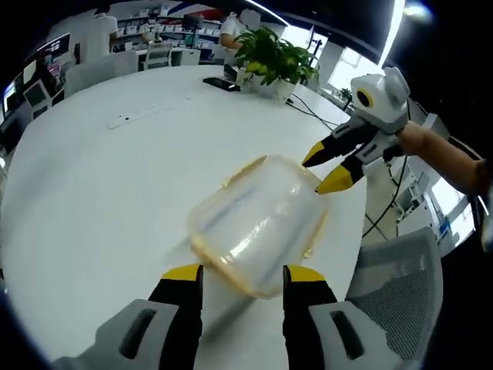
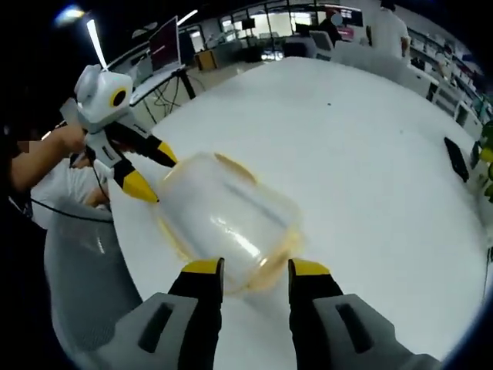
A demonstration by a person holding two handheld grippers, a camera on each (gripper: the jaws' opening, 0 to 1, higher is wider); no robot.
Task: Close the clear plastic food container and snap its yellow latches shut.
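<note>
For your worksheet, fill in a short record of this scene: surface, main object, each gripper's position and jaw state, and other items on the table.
surface: round white table
main object: clear plastic container with yellow trim, blurred, lying on the table
left gripper: jaws open, at one end of the container
right gripper: jaws open, at the opposite end
latch state: cannot tell
other items: potted plant, dark phone

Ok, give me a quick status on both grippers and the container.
Left gripper open, right gripper open, at opposite ends of the clear container. Container on white table, motion-blurred; latch state unclear. Nothing in the way.
</note>
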